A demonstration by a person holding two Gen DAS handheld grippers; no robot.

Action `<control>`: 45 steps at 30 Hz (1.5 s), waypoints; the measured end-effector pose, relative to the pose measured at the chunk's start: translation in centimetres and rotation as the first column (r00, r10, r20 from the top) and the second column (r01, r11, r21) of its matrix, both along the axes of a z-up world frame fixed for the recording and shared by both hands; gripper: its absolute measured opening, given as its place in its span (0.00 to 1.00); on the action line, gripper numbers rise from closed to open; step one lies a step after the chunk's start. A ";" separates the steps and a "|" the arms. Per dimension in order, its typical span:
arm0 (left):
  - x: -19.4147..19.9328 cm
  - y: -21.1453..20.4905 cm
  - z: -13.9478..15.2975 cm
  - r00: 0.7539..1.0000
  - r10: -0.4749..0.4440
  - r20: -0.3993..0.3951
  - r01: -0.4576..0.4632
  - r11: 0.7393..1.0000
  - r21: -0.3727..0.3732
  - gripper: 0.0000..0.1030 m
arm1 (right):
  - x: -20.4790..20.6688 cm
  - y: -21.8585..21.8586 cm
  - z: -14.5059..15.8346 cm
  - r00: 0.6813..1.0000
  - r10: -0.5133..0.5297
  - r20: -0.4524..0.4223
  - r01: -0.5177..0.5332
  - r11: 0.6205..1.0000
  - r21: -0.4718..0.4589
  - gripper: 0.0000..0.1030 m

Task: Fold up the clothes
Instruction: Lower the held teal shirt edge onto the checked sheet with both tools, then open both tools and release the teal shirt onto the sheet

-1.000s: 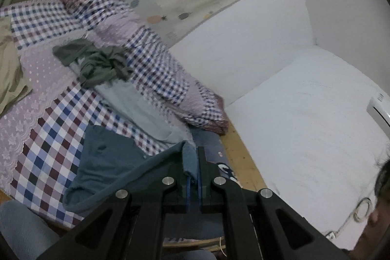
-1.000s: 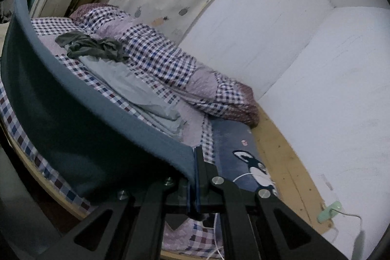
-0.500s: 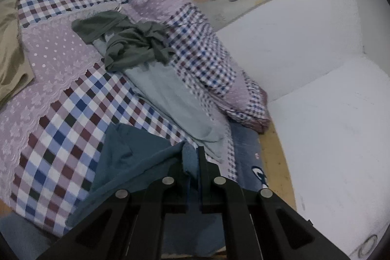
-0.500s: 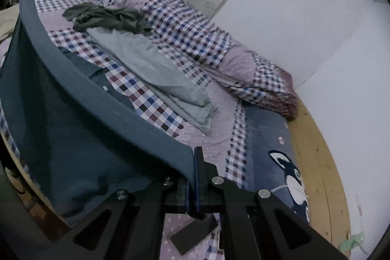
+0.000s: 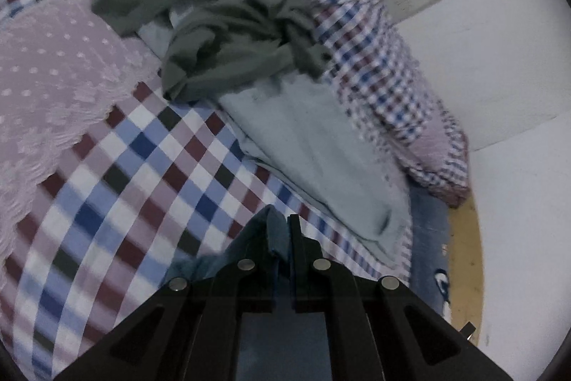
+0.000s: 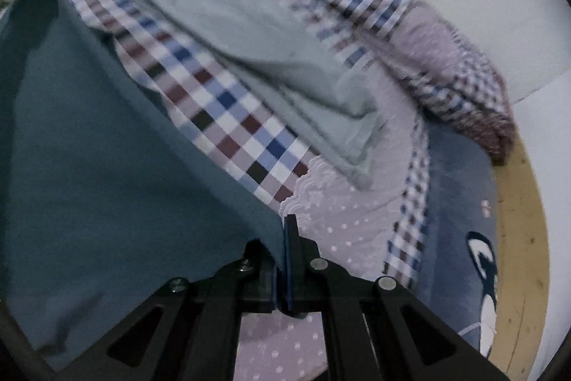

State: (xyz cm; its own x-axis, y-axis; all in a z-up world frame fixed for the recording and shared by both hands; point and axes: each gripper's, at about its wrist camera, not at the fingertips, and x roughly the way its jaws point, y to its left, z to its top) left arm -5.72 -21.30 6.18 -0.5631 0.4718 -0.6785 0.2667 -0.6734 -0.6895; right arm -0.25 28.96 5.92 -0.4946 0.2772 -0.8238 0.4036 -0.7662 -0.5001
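Right wrist view gets the whole teal garment spread wide across its left side, over the checkered bedsheet; left view only catches a bunched corner. Further back: light grey clothing, crumpled dark grey garment, rolled plaid quilt. Left gripper and right gripper both clamped tight on teal fabric.

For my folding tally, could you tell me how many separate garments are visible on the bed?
3: a teal garment held by both grippers, a light grey garment lying flat mid-bed, and a crumpled dark green garment beyond it. More may lie out of frame.
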 end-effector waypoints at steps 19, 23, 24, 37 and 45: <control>-6.6 -0.1 -7.7 0.995 -0.022 0.093 0.034 0.991 -0.126 0.34 | -9.2 5.6 -7.2 0.955 -0.282 0.092 0.289 0.955 -0.073 0.53; -4.5 -3.2 -4.5 0.999 0.020 -0.044 -0.026 0.988 -0.150 0.71 | -5.4 8.8 -3.3 0.910 -0.414 0.002 0.402 0.882 -0.247 0.60; -3.7 -3.9 -3.8 0.998 0.022 -0.062 -0.031 0.988 -0.152 0.71 | -3.9 9.6 -2.3 0.897 -0.442 -0.002 0.419 0.852 -0.313 0.62; 15.9 -1.0 -0.1 0.978 -0.171 -0.117 0.135 0.954 -0.266 0.71 | 22.2 7.3 -1.8 0.876 -0.443 0.193 0.438 0.558 -0.705 0.64; 21.7 4.0 -3.1 0.972 -0.234 0.022 0.227 0.908 -0.354 0.68 | 24.8 1.1 -3.2 0.906 -0.385 0.176 0.390 0.598 -0.700 0.55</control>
